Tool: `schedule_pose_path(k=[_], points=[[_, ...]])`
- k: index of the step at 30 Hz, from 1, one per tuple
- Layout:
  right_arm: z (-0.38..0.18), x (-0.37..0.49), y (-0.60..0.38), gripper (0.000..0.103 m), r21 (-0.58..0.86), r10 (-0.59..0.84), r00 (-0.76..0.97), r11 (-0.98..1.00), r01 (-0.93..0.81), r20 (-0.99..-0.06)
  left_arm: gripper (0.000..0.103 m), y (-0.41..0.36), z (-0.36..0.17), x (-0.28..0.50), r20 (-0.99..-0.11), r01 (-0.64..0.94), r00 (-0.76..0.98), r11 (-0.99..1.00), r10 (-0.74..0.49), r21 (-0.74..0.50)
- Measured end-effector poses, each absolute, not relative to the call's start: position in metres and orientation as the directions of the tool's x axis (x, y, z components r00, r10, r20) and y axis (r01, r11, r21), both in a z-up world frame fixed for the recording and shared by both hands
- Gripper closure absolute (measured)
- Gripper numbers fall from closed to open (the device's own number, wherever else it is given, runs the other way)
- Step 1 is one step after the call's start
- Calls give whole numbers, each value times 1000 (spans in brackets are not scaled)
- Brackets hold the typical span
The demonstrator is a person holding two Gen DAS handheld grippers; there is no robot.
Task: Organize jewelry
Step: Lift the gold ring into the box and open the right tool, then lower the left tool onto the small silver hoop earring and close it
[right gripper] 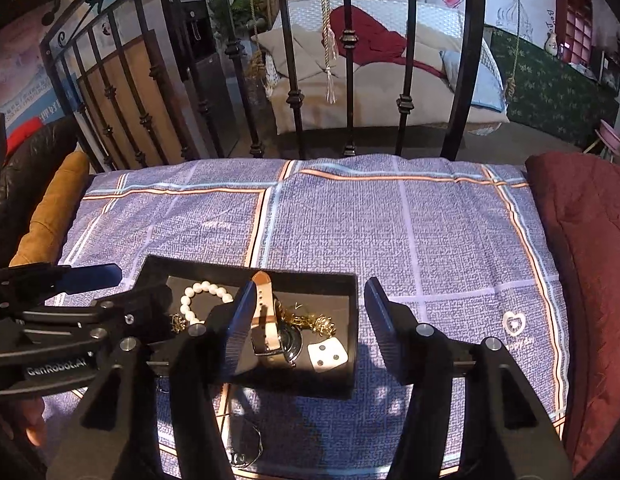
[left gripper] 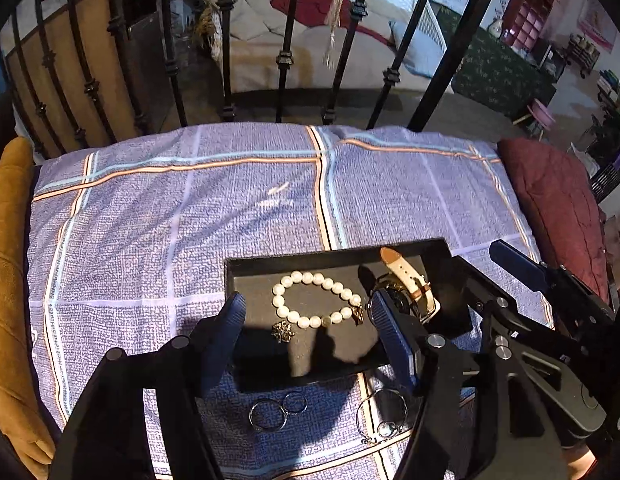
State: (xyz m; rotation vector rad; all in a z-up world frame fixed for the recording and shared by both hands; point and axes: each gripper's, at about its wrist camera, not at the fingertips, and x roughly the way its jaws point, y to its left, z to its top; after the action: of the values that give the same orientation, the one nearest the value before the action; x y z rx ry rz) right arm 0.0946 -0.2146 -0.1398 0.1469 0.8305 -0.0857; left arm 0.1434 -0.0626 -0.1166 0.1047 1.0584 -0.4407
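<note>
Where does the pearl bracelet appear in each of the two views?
Left wrist view: the pearl bracelet lies low in the centre, inside the black tray.
Right wrist view: low on the left, partly hidden, in that tray.
Shared landmark: the watch beside it.

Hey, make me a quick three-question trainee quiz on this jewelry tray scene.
1. True or false: the pearl bracelet lies inside the black tray.
2. Which lies outside the tray on the cloth? A) watch B) two silver rings C) pearl bracelet
3. Fill in: both the left tool and the right tool are ____, holding nothing.

Key: 1 true; 2 B; 3 open
</note>
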Motion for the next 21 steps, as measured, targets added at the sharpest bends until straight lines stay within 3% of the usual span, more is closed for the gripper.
schedule_pose_path(k=[13, 21], points=[[-141, 42, -222, 47, 147, -3, 653, 974, 174, -757, 39, 7, -127, 124, -891, 267, 406, 959, -202, -96], [-172, 11, -196, 47, 199, 59, 589, 964, 175, -806, 39, -12, -162, 94, -913, 325, 311, 932, -265, -160]])
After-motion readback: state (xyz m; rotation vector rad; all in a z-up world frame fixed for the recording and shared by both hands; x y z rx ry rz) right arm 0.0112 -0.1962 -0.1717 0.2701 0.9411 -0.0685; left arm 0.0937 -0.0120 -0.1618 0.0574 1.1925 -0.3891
